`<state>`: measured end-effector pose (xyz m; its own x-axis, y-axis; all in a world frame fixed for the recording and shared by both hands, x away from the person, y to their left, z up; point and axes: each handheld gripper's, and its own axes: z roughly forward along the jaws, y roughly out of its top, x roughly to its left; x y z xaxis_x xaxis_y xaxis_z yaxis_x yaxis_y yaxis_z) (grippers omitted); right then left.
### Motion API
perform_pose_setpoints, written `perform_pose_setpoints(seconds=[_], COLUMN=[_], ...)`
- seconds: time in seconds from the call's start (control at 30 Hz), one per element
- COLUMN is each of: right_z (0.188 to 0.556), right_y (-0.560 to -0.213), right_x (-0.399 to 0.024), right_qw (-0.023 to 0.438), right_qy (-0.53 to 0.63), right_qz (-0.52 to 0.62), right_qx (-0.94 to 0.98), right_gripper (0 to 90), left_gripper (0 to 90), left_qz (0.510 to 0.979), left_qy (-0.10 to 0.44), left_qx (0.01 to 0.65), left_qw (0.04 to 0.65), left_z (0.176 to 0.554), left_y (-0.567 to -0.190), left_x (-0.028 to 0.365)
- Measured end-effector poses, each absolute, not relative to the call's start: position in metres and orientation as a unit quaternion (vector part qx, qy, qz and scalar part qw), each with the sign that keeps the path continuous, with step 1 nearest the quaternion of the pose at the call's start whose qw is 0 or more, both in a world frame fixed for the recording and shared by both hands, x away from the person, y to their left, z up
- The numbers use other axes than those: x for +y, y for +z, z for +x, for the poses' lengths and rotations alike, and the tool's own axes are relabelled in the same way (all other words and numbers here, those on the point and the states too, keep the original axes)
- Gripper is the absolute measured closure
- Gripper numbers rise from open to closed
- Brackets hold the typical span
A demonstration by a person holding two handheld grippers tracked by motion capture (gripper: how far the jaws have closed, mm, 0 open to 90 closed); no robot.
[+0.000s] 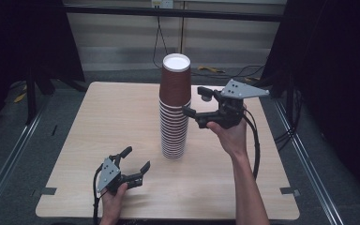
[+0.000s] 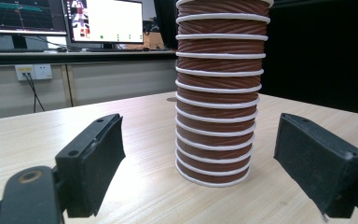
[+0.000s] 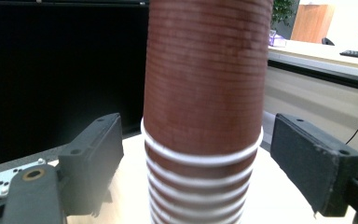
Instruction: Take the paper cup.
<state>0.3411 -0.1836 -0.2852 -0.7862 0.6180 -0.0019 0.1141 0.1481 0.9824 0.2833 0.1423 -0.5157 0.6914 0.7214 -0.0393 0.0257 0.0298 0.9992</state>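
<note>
A tall stack of cups (image 1: 175, 110) stands upside down near the middle of the wooden table (image 1: 98, 126), brown ribbed paper with a white rolled rim ringing each layer and a flat white base on top. The right gripper (image 1: 198, 104) is up at about three o'clock from the stack, level with the upper cups, its jaws spread wide and reaching toward either side of the top cup (image 3: 205, 74) without touching it. The left gripper (image 1: 136, 159) sits low at about seven o'clock from the stack, jaws also apart and holding nothing, aimed at the bottom rings (image 2: 214, 140).

My worry is the height of that tower. It is narrow, light, and rests only on a thin paper rim, so a sideways nudge from either black jaw could topple it. Nested paper cups also tend to cling; I would guess that pulling the top one could drag several along or lift the whole column. A hard squeeze would likely dent the thin wall. The jaw pads look matte and rubbery, which should grip the ridged paper well.
</note>
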Motion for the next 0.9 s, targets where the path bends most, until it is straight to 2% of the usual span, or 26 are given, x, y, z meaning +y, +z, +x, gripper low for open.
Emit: perform_pose_setpoints(seconds=[0.5,0.9], right_z=[0.360,0.377], right_y=[-0.234,-0.219], right_x=[-0.170,-0.154], right_qw=[0.199,0.192], right_qy=[0.585,0.569], right_qz=[0.223,0.231], right_qx=[0.754,0.765], right_gripper=[15.5,14.6], left_gripper=[15.5,15.5], left_qz=[0.644,0.645], left_qy=[0.264,0.264], left_qx=[0.289,0.288], left_qw=[0.657,0.657], left_z=[0.283,0.283], left_y=[-0.516,-0.516], left_x=[0.142,0.143])
